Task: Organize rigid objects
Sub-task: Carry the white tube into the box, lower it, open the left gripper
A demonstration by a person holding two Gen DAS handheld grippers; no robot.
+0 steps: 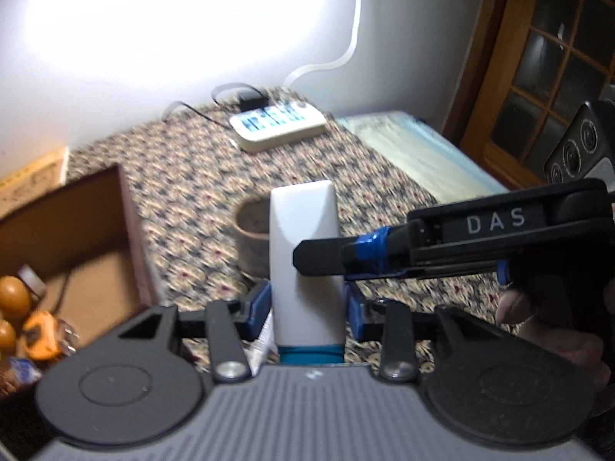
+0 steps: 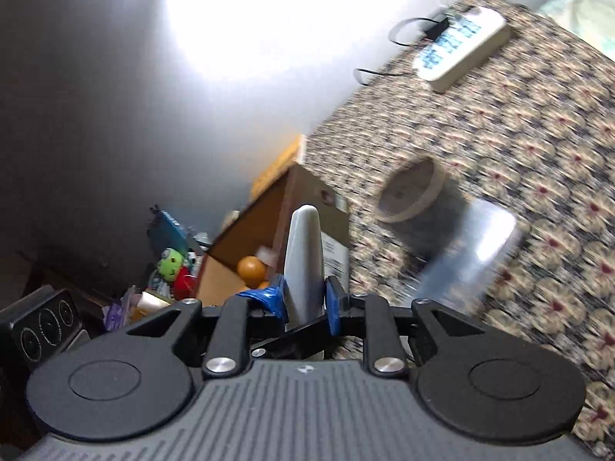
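Observation:
A white tube with a teal cap [image 1: 303, 265] is held above the patterned table [image 1: 184, 199]. My left gripper [image 1: 307, 303] is shut on its lower part, near the cap. My right gripper [image 1: 319, 257] comes in from the right and is shut across the tube's middle. In the right wrist view the tube [image 2: 303, 261] stands edge-on between the right gripper's blue-taped fingers [image 2: 307, 299]. An open cardboard box [image 1: 77, 230] with orange balls [image 1: 13, 296] sits at the left; it also shows in the right wrist view [image 2: 269, 230].
A roll of tape [image 1: 250, 230] lies on the table behind the tube. A white power strip [image 1: 276, 126] with a black plug sits at the back. A shiny silver object [image 2: 472, 253] lies blurred on the cloth. Toys [image 2: 169, 265] are heaped left of the box.

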